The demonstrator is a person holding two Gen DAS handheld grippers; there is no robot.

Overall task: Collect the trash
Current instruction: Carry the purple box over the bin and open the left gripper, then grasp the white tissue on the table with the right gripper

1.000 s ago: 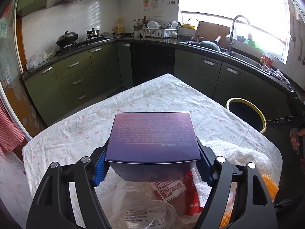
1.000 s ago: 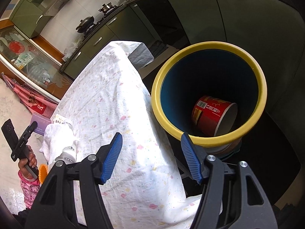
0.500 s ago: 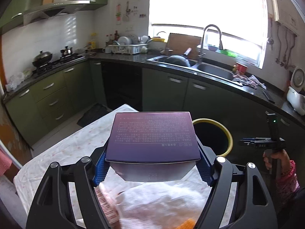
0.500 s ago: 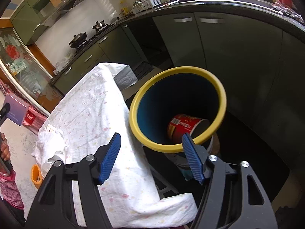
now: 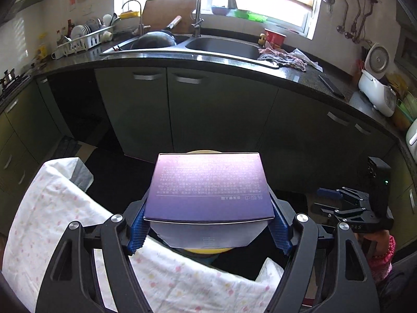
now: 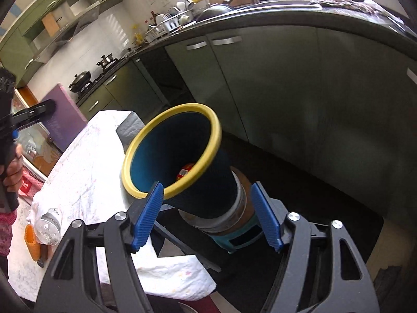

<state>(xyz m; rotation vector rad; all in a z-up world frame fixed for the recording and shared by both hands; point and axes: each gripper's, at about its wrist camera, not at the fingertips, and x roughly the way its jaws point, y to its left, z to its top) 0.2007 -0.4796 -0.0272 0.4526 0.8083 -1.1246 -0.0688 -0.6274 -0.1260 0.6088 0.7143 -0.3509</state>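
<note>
Bin, yellow-rimmed and dark blue, is seen at frame centre in the right wrist view, tilted and perched on a small stool beside the cloth-covered table, so it could be tipped if struck from above. The purple box, clamped between the pads of the left gripper at lower centre, hides nearly all of the rim, so a blind release could land it on the edge or floor. The right gripper has just been opening, nothing between its jaws, and could clip the rim.
</note>
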